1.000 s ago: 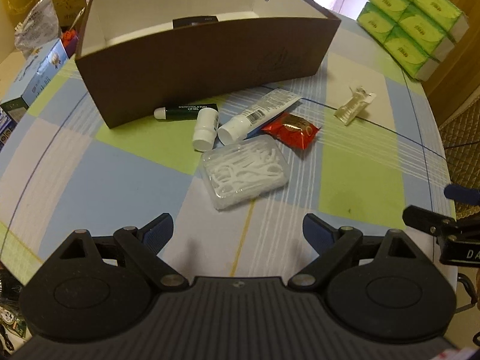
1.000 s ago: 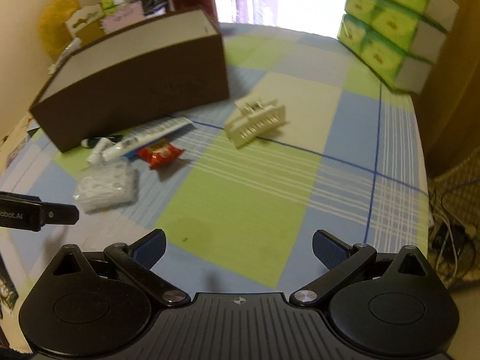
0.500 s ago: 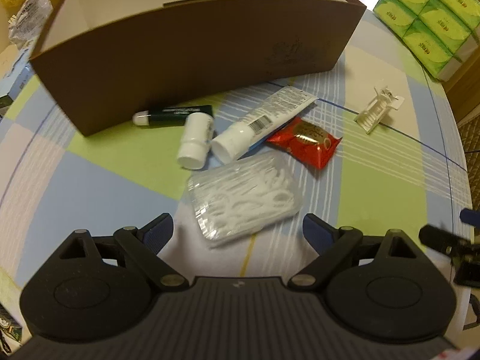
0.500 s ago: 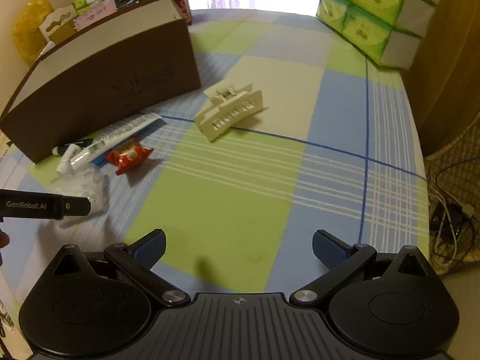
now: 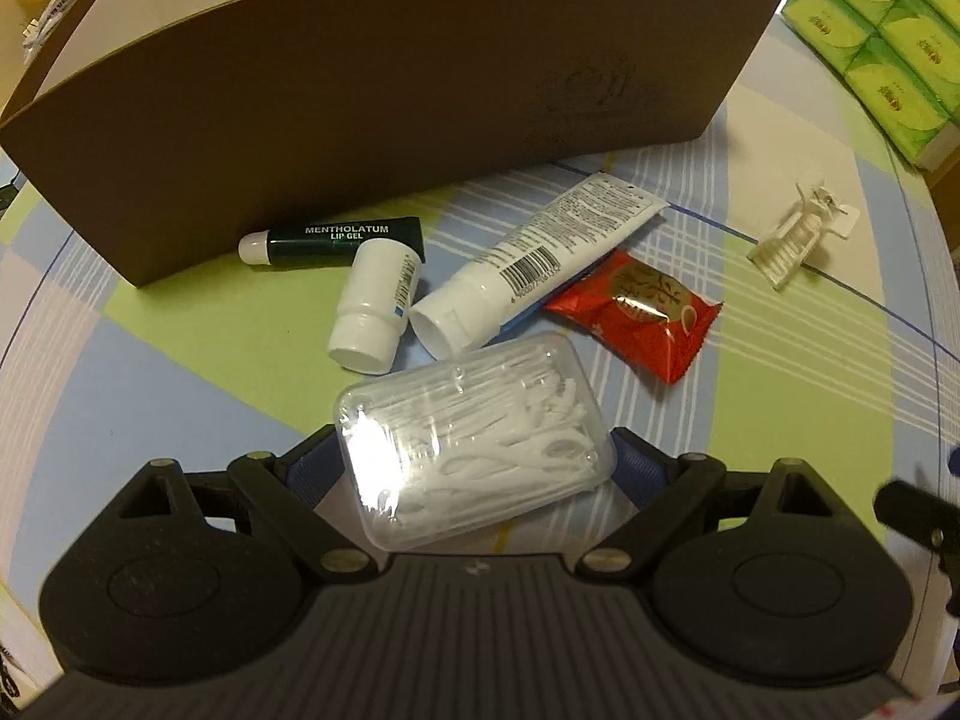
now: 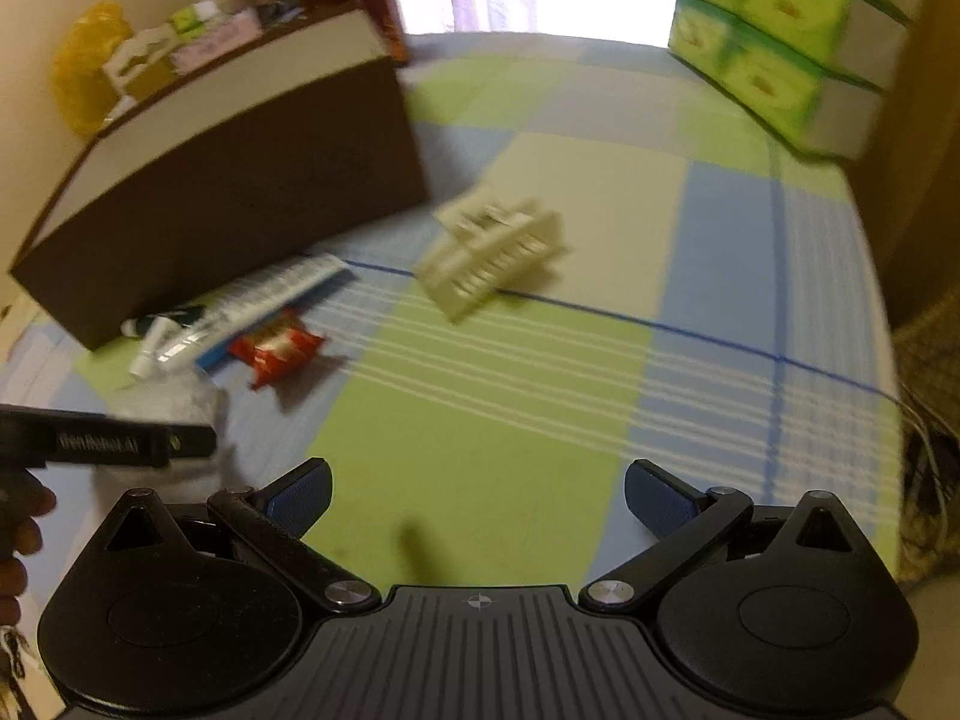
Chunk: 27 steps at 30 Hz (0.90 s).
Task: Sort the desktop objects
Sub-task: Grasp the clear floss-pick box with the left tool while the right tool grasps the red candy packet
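A clear case of white floss picks [image 5: 474, 444] lies between the open fingers of my left gripper [image 5: 474, 468], which stand on either side of it. Beyond it lie a small white bottle [image 5: 375, 315], a dark green lip gel tube [image 5: 336, 237], a white cream tube [image 5: 540, 258] and a red snack packet [image 5: 636, 315]. A cream hair clip [image 5: 798, 234] lies to the right. The brown box [image 5: 372, 96] stands behind them. My right gripper [image 6: 477, 495] is open and empty above the tablecloth. In its blurred view the hair clip [image 6: 495, 255] lies ahead.
Stacked green tissue packs [image 5: 888, 30] stand at the back right, also in the right wrist view [image 6: 792, 42]. The brown box [image 6: 222, 180] is at the left there. Yellow bag and small cartons [image 6: 132, 66] sit behind it. The table edge runs along the right.
My left gripper has moved forward and down until the floss pick case sits between its fingers. My right gripper has swung, blurring its view; the hair clip looks closer.
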Available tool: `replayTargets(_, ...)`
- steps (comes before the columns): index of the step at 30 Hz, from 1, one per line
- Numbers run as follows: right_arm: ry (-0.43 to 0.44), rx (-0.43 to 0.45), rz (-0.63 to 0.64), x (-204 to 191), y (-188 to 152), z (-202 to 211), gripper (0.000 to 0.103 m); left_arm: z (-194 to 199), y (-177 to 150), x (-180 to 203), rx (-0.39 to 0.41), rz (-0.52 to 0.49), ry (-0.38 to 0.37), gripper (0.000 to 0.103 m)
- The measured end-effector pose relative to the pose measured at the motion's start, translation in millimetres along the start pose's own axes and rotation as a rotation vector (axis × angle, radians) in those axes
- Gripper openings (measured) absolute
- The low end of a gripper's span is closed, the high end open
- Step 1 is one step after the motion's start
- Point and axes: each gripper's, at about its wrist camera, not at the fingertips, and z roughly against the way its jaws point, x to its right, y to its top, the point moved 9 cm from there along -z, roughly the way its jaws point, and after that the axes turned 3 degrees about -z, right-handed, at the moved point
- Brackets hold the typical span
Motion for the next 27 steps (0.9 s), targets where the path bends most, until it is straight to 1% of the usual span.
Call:
replayTargets(6, 0.112, 0.043, 0.104, -38.1, 15.0, -13.8, 0.101, 8.1, -13.3, -17.9, 0.002, -0.026, 0.005, 0.091)
replayTargets(10, 0.163, 0.061, 0.184, -62.8, 25.0, -26.7, 0.101, 14.8, -23.2, -43.6, -0.002, -0.012, 0.029, 0.091)
replayTargets(13, 0.191, 0.046, 0.279, -82.9, 28.9, -40.0, 0.101, 18.1, -27.9, -65.7, -0.005, 0.017, 0.044, 0.091)
replayTargets(15, 0.191, 0.043, 0.344, -95.4, 31.1, -49.8, 0.092, 19.7, -29.0, -79.9, -0.007, 0.039, 0.051, 0.091)
replayTargets(16, 0.196, 0.037, 0.375, -101.6, 31.7, -54.8, 0.083, 20.2, -28.9, -86.3, -0.008, 0.048, 0.059, 0.091)
replayTargets(17, 0.196, 0.03, 0.393, -105.4, 31.9, -59.8, 0.079, 20.6, -28.7, -92.1, -0.009, 0.054, 0.066, 0.091)
replayTargets(21, 0.184, 0.009, 0.421, -115.3, 33.8, -79.6, 0.071, 22.5, -28.6, -108.0, -0.012, 0.076, 0.075, 0.091)
replayTargets(22, 0.181, 0.003, 0.423, -116.1, 33.9, -83.6, 0.066, 23.5, -29.1, -110.0, -0.012, 0.08, 0.072, 0.091)
replayTargets(23, 0.176, -0.005, 0.425, -116.9, 33.4, -88.0, 0.059, 24.0, -28.9, -111.5, -0.012, 0.082, 0.069, 0.091)
replayTargets(24, 0.175, -0.009, 0.425, -117.1, 33.0, -89.8, 0.055, 24.8, -28.7, -112.7, -0.01, 0.081, 0.067, 0.091)
replayTargets(25, 0.172, -0.013, 0.425, -117.4, 31.9, -91.7, 0.047, 25.1, -27.8, -113.4, -0.008, 0.079, 0.068, 0.091)
replayTargets(26, 0.169, -0.017, 0.424, -117.6, 30.1, -92.8, 0.032, 24.9, -26.1, -113.7, -0.005, 0.077, 0.07, 0.091)
replayTargets(27, 0.17, -0.021, 0.421, -117.3, 27.9, -93.1, 0.028, 24.3, -24.0, -113.7, -0.002, 0.075, 0.072, 0.091)
